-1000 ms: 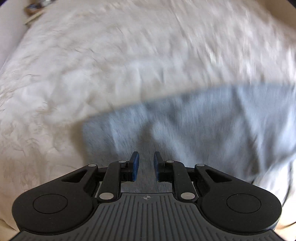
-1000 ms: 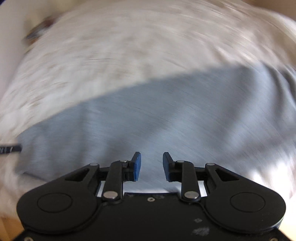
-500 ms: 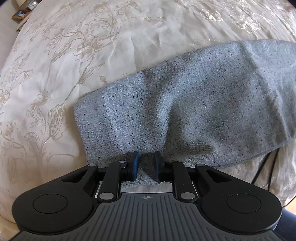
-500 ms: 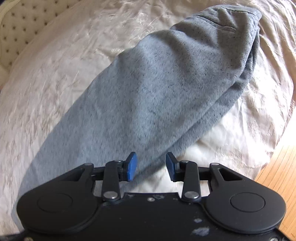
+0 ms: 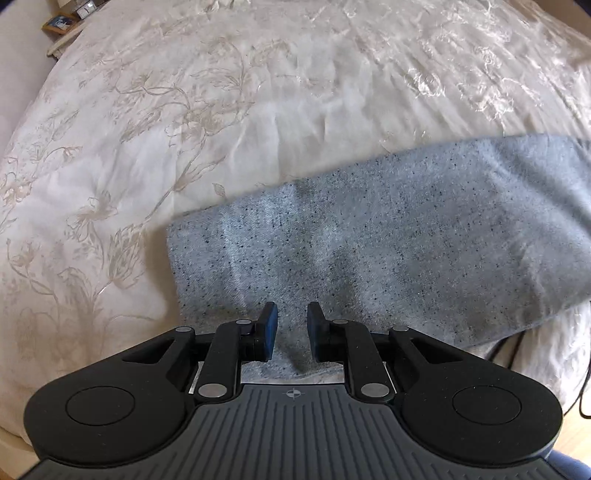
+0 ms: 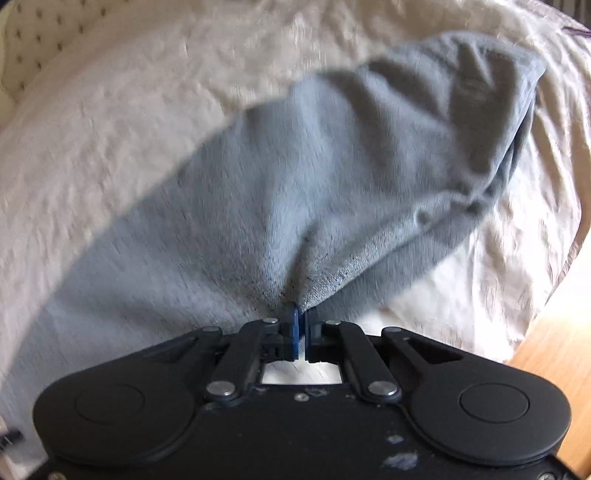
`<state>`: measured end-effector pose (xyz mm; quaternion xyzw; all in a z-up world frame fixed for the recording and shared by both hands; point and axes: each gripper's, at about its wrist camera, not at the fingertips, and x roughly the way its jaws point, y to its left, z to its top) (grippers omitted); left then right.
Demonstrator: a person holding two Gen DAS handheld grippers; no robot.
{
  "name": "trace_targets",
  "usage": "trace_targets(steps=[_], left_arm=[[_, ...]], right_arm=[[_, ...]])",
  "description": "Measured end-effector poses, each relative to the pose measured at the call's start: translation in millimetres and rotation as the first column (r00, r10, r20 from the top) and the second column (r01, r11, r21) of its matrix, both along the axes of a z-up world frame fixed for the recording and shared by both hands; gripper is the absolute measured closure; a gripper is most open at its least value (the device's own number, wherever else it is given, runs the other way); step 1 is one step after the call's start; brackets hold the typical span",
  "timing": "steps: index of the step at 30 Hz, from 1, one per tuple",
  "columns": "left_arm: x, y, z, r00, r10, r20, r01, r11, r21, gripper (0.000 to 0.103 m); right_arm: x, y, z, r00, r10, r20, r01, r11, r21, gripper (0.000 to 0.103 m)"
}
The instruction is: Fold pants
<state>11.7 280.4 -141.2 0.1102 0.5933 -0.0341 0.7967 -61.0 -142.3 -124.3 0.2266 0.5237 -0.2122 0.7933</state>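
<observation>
Grey speckled pants (image 5: 369,243) lie folded lengthwise on a cream bedspread (image 5: 184,129). In the left wrist view my left gripper (image 5: 291,332) is open, its blue pads either side of a ridge of cloth at the near edge close to the pants' left end. In the right wrist view my right gripper (image 6: 301,321) is shut on the near edge of the pants (image 6: 332,177), and the cloth puckers and lifts from the pinch toward the far bunched end.
The floral bedspread (image 6: 110,147) spreads around the pants. A tufted headboard (image 6: 22,44) is at the far left. A bedside shelf with small items (image 5: 66,22) sits at top left. A black cable (image 5: 587,376) hangs at the bed's right edge over wooden floor (image 6: 554,350).
My right gripper has shut on the pants' near edge and pulled the cloth up into a pucker. My left gripper stays open over the edge, shifted only slightly.
</observation>
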Motion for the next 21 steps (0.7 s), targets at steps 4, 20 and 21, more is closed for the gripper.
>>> trace_targets(steps=[4,20,21], left_arm=[[0.6,-2.2,-23.0,1.000,-0.010,-0.027,0.012,0.997,0.082,0.086],[10.5,-105.3,32.9,0.986,-0.149,0.081,0.151,0.988,-0.017,0.085],[13.5,-121.7,32.9,0.984,-0.158,0.081,0.161,0.986,-0.037,0.085]], right_arm=[[13.9,4.0,-21.1,0.998,-0.011,-0.069,0.010,1.000,-0.016,0.100],[-2.6,-24.9,42.8,0.996,0.075,0.039,-0.071,0.993,-0.098,0.079],[-2.1,-35.7,44.8,0.997,0.062,0.045,-0.057,0.992,-0.111,0.073]])
